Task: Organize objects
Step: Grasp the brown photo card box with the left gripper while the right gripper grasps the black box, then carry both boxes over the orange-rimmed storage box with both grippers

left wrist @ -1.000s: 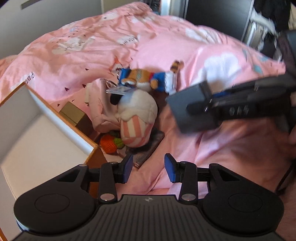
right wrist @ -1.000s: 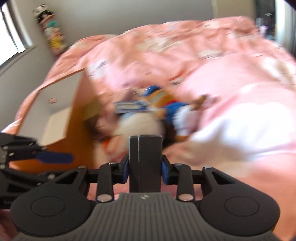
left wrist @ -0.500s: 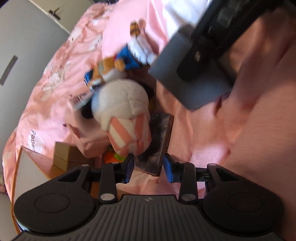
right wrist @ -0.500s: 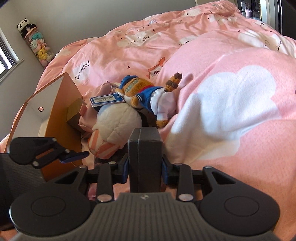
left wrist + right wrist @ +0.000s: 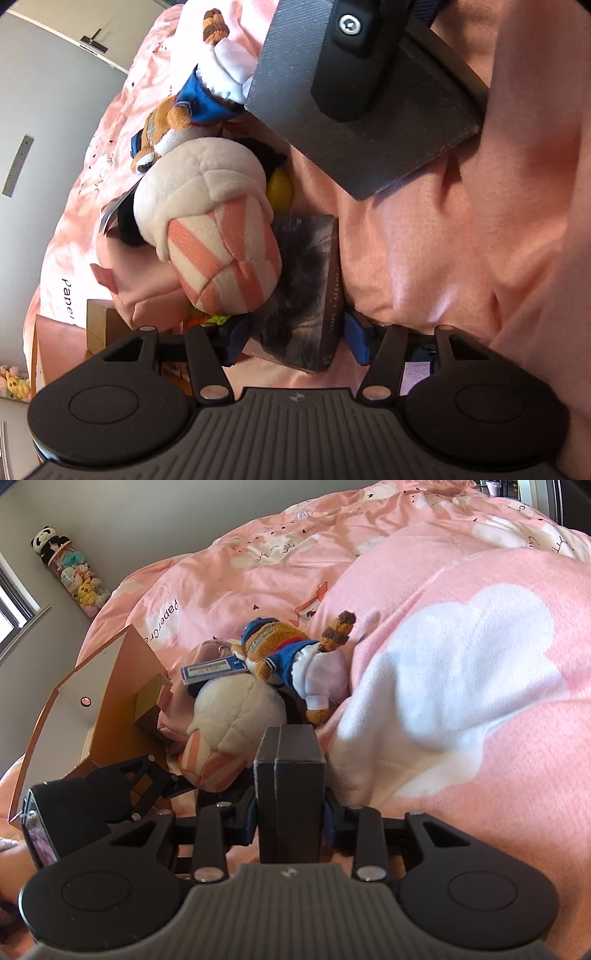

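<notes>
Two grippers work over a pink duvet (image 5: 461, 635) printed with white clouds. The right gripper (image 5: 290, 821) pinches one dark grey box (image 5: 290, 775) between its blue pads, held upright, and the same box fills the top of the left wrist view with the right finger clamped across it. The left gripper (image 5: 293, 338) has its jaws opening, one blue pad on each side of the near end of a single dark-covered book (image 5: 306, 280) that lies flat on the duvet; the pads stand apart from its edges and do not press it. The pile counts two plush toys: a cream popcorn-shaped one (image 5: 210, 225) with pink and white stripes lying partly on the book, and an orange cat in a blue jacket (image 5: 288, 657) resting on top of it, with one blue barcode tag (image 5: 214, 669) beside its head. One yellow ball (image 5: 279, 190) peeks out behind the popcorn plush, mostly hidden. A scrap of orange and green (image 5: 208, 318) shows under the plush (too little to name). One open cardboard box (image 5: 107, 709) with a white inside stands left of the pile, cut off in the left wrist view. A small tan carton (image 5: 151, 701) sits against it, half covered by a pink fabric item (image 5: 144, 288) whose shape is hard to read.
</notes>
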Available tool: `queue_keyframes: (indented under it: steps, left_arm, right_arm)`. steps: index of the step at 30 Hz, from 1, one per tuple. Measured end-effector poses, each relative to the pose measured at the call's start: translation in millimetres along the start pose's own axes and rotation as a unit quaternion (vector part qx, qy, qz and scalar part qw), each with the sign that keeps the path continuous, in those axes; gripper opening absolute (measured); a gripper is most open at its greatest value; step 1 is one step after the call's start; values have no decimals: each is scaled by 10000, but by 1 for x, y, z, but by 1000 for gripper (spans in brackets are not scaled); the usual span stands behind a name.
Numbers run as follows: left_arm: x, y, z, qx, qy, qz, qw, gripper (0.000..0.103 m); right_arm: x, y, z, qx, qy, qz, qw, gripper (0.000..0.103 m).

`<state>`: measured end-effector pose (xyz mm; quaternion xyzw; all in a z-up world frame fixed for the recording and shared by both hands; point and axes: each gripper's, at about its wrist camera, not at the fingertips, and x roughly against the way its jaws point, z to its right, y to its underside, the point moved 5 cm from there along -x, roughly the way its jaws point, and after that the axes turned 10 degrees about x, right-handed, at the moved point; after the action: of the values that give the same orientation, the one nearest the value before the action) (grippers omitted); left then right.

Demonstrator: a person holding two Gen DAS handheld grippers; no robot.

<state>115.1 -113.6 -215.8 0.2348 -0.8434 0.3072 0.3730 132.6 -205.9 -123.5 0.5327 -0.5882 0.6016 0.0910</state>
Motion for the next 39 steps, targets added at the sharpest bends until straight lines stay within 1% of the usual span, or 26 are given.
queue_keyframes:
  steps: [1, 2, 4, 5, 7, 9, 10, 12, 14, 15, 16, 17, 20, 21, 22, 23, 24, 25, 27, 29, 31, 33, 36, 37, 38, 39]
  left_arm:
    - [1, 0, -1, 15, 48, 12, 10000, 60]
    - [2, 0, -2, 20, 63, 27, 10000, 58]
    - [6, -4, -1, -37, 70, 73, 9999, 49]
    - [8, -5, -1, -64, 74, 96, 9999, 47]
    - [14, -7, -4, -95, 104, 147, 9998, 39]
    - [23, -10, -9, -59, 190, 177, 9996, 35]
    - [27, -11, -13, 0, 258, 165, 9995, 31]
    - [39, -13, -25, 248, 471, 95, 9985, 28]
    - [54, -16, -41, 682, 849, 35, 9940, 27]
    - [61, -17, -49, 913, 1035, 2, 9904, 27]
    - [68, -18, -57, 1198, 1261, -22, 9848, 27]
    - [74, -18, -66, 1527, 1507, -78, 9767, 27]
    - [80, -16, -86, 2359, 2044, -311, 9495, 26]
    - [78, -16, -90, 2547, 2168, -427, 9414, 26]
    - [78, -4, -85, 2699, 2239, -548, 9349, 26]
    - [72, -4, -85, 2767, 2235, -657, 9323, 26]
    - [66, -4, -85, 2755, 2167, -743, 9336, 26]
    - [69, 9, -79, 2690, 2071, -788, 9373, 27]
    - [64, 8, -74, 2506, 1948, -764, 9452, 29]
    - [64, 3, -71, 2358, 1818, -679, 9522, 32]
    - [65, -2, -70, 2223, 1640, -559, 9594, 44]
    - [66, -8, -69, 2113, 1505, -450, 9647, 47]
    - [64, -13, -68, 2079, 1455, -434, 9663, 45]
    - [64, -13, -67, 2093, 1472, -445, 9657, 39]
    - [65, -12, -67, 2118, 1501, -458, 9646, 36]
    - [64, -10, -66, 2168, 1538, -469, 9629, 31]
  right_arm:
    - [0, 0, 0, 3, 4, -3, 10000, 36]
    - [0, 0, 0, 6, 10, -4, 10000, 36]
    - [1, 1, -1, 9, 29, -3, 10000, 36]
    - [1, 1, -1, 14, 41, -6, 10000, 36]
    - [1, 0, -2, 33, 64, -10, 10000, 36]
    - [2, 0, -3, 35, 87, -11, 10000, 36]
    - [2, 0, -3, 33, 93, -9, 10000, 36]
    - [3, 1, -3, 30, 99, -3, 9999, 36]
    - [4, 1, -4, 38, 111, -1, 9999, 36]
    - [4, 1, -4, 43, 117, -2, 9999, 36]
    - [4, 1, -4, 45, 114, -2, 9999, 36]
    - [4, 0, -4, 54, 120, -3, 9999, 36]
    - [6, 0, -6, 100, 115, -5, 9999, 36]
    - [7, -1, -7, 120, 86, -8, 9999, 36]
    - [7, -1, -8, 149, 53, -32, 9999, 36]
    - [5, -1, -10, 200, 34, -94, 9998, 36]
    - [2, -1, -12, 259, 28, -170, 9995, 36]
    - [-1, -1, -13, 300, 10, -256, 9992, 36]
    - [-8, 1, -13, 322, -30, -403, 9987, 36]
    - [-10, 1, -11, 285, -42, -445, 9986, 36]
    - [-10, 2, -12, 278, -53, -434, 9987, 36]
    - [-9, 2, -12, 282, -58, -409, 9987, 36]
    - [-7, 0, -11, 232, -65, -349, 9991, 39]
    - [-5, -1, -10, 201, -54, -322, 9993, 43]
    - [-4, -2, -10, 176, -35, -280, 9994, 44]
    - [-2, -4, -9, 164, -29, -231, 9996, 45]
